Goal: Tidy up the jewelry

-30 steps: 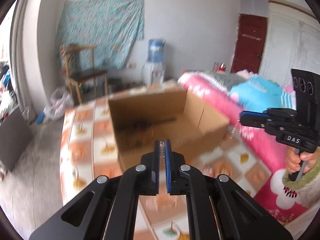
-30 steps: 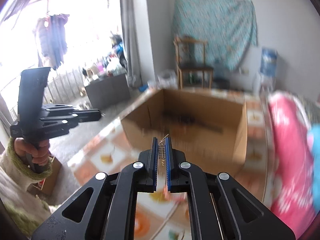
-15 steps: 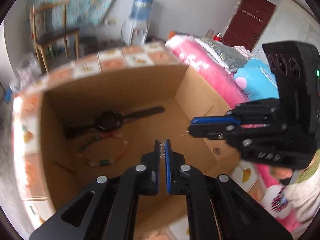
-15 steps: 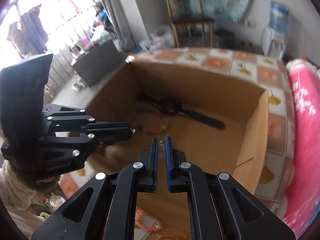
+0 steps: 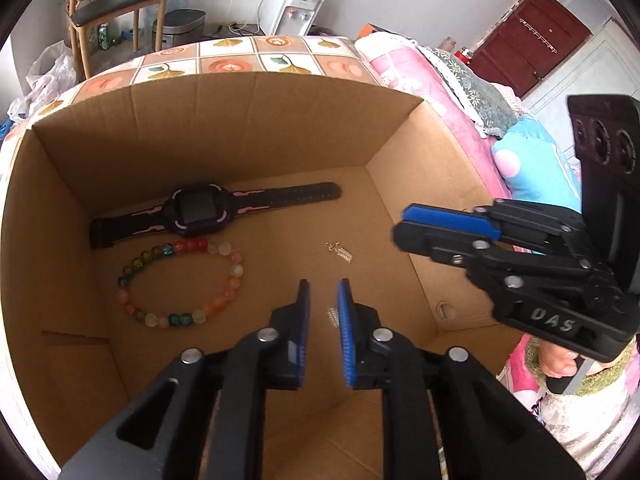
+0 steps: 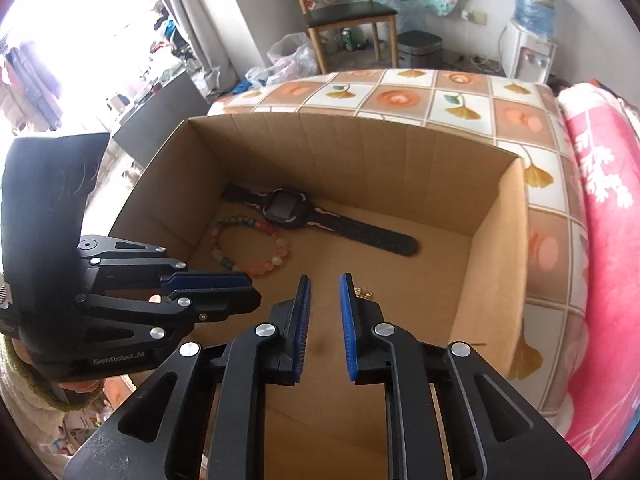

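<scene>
Both grippers, left [image 5: 322, 312] and right [image 6: 324, 308], hang jaws apart over the box [image 5: 240, 128], an earring [image 5: 332, 315] lying between the left jaws.

The earring [image 6: 363, 291] beside the watch [image 6: 316, 220] hides partly behind the right hand-held gripper [image 6: 325, 292], its shape too small to tell.

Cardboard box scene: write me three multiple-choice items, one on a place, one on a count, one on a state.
1. Where does the bead bracelet lie in the cardboard box?
A. on the watch face
B. beside the watch, nearer the camera
C. outside the box

2. How many small silver earrings show on the box floor in the left wrist view?
A. two
B. none
C. five

3. The left hand-held gripper is:
A. shut on the bracelet
B. shut, empty
C. open

Key: 1 B, beads lie along the strap; 2 A, one ahead, one between the fingers; 3 C, pads stand apart.
</scene>
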`<state>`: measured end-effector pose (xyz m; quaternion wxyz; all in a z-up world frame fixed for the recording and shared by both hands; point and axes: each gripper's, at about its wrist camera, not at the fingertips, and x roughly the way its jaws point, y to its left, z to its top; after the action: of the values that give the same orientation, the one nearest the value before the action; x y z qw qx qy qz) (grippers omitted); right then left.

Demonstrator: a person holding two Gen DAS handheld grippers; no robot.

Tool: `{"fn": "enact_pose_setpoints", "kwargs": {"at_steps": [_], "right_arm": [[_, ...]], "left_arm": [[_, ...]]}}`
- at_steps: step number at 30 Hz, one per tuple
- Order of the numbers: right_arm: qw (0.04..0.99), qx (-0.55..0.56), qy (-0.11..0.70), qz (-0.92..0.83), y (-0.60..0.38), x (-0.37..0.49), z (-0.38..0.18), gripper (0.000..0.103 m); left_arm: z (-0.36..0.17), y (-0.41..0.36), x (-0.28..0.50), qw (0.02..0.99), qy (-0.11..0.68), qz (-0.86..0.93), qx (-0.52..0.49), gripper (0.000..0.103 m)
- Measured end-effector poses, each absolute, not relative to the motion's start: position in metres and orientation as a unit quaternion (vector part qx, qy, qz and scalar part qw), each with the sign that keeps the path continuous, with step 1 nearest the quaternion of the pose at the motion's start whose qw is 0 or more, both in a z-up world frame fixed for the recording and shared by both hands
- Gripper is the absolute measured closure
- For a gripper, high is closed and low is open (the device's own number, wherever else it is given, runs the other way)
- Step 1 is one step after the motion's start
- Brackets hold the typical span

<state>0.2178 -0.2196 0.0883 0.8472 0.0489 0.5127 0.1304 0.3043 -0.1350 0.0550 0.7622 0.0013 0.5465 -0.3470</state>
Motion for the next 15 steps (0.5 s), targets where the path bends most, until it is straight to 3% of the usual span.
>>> {"fn": "enact_pose_setpoints", "kwargs": {"at_steps": [10, 15], "right_arm": [[0.890, 0.074, 0.430, 0.132, -0.237, 0.156, 0.146, 0.066], [0.906, 0.099, 0.383, 0.151, -0.242, 0.092, 0.173, 0.054]], "left_arm": [[0.103, -0.093, 0.261, 0.804, 0.483, -0.345, -0.019, 0.086], [0.135, -0.045, 0.205, 0.841, 0.421, -0.339, -0.020, 0.064]]}}
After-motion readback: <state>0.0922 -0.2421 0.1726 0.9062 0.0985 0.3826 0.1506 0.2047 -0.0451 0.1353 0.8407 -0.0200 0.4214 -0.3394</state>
